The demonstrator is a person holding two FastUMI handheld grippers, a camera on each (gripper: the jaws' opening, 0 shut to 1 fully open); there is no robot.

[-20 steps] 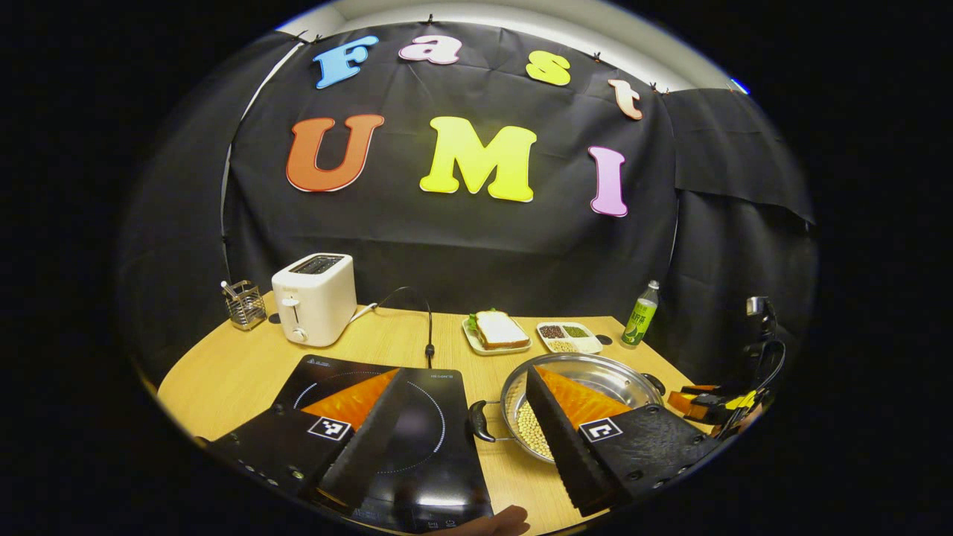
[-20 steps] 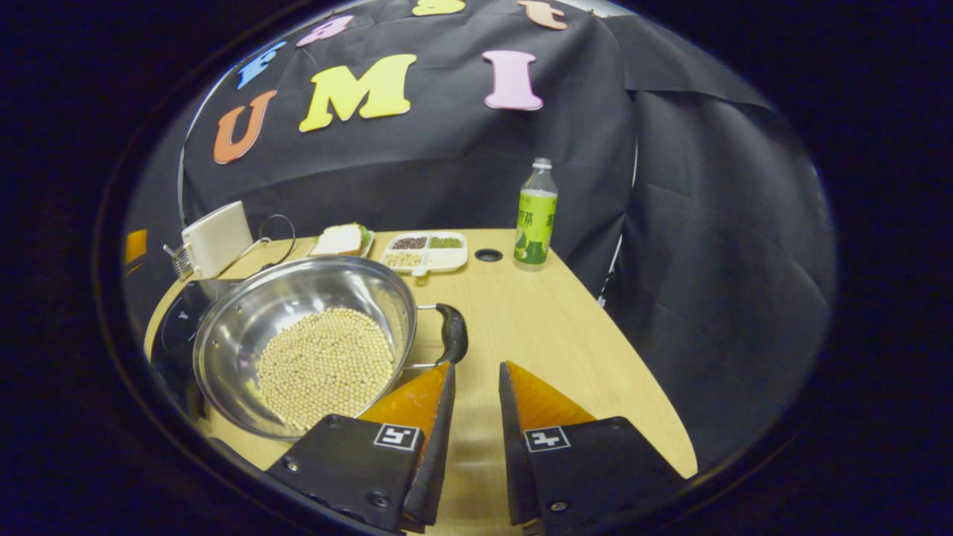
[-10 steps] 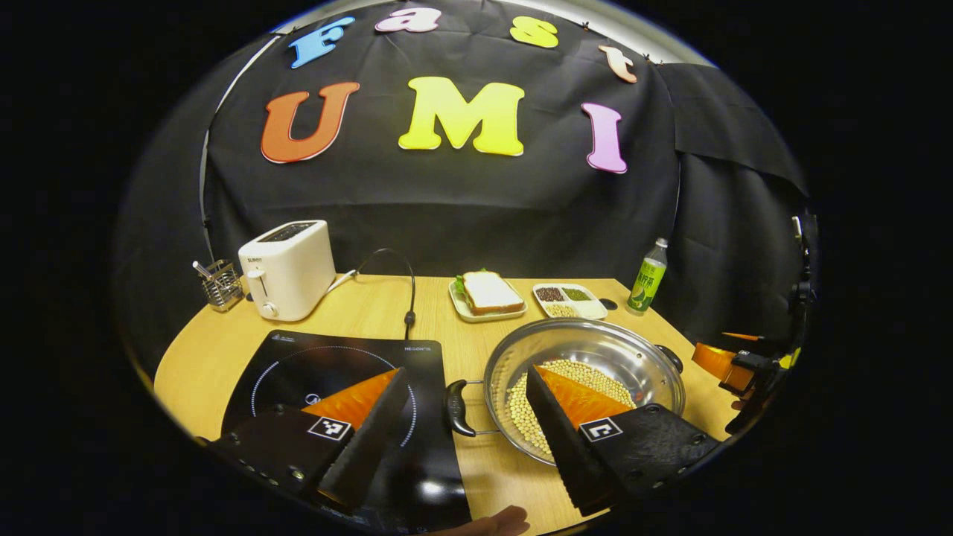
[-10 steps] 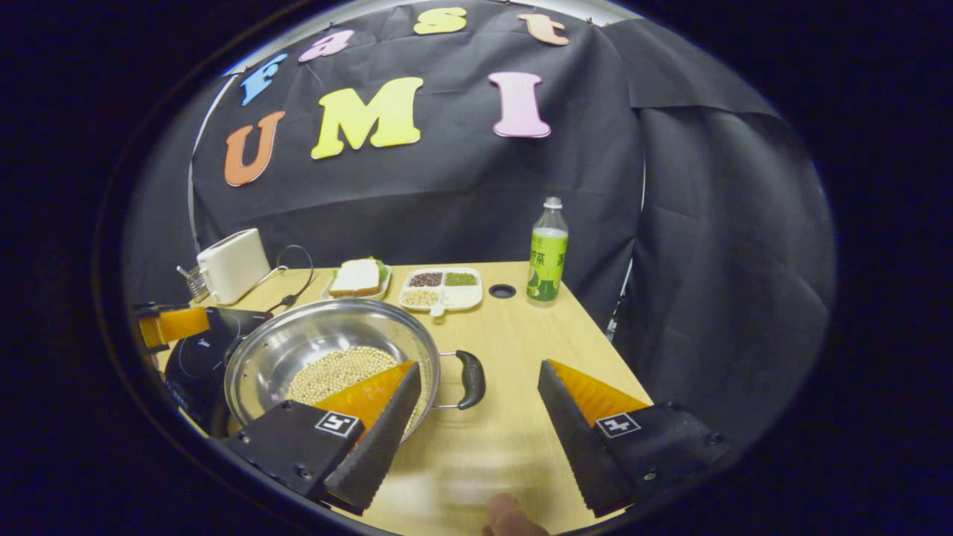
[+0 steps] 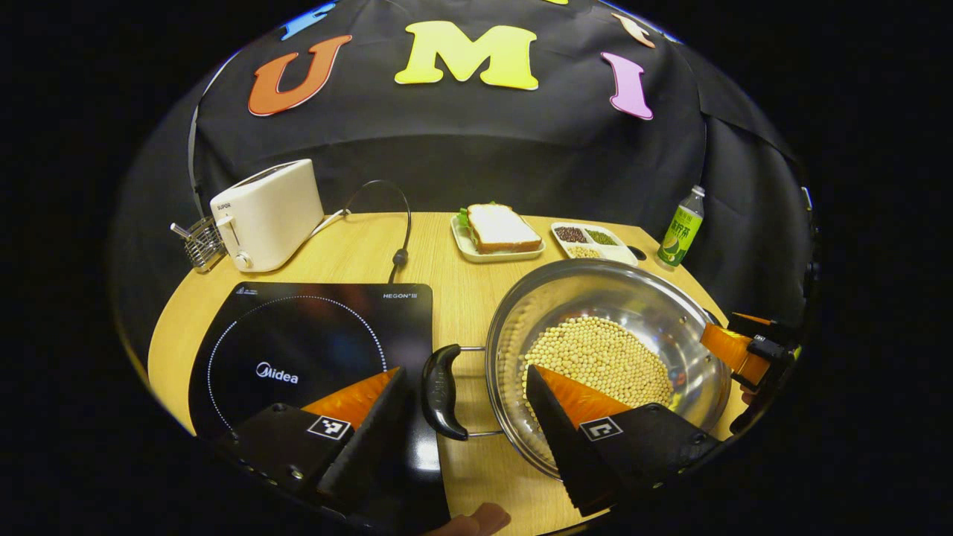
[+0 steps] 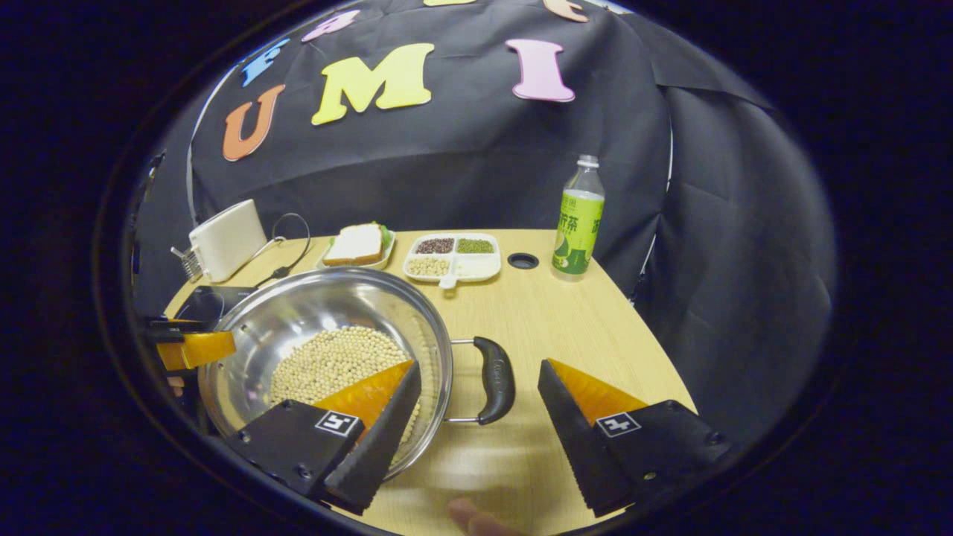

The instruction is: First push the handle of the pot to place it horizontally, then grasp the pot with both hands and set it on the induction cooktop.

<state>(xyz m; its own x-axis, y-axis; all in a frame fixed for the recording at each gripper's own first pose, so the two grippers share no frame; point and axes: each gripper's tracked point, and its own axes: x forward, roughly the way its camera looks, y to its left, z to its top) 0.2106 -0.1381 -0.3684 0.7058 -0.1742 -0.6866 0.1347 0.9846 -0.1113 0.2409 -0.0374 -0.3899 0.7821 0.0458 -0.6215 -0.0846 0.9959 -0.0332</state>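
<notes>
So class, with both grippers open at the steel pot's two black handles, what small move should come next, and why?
Probably ease both forward and close. The left gripper and right gripper each straddle a black handle of the steel pot of soybeans, fingers apart, nothing gripped yet.

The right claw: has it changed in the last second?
Yes. The right claw has opened wide and now straddles the pot's black handle, no longer nearly closed short of it.

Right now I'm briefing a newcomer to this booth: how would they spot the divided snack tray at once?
Start at the wooden table and look to its far edge, by the black cloth. Between the sandwich plate and the green bottle lies the divided tray, white with small compartments of dark, green and pale grains.
</notes>
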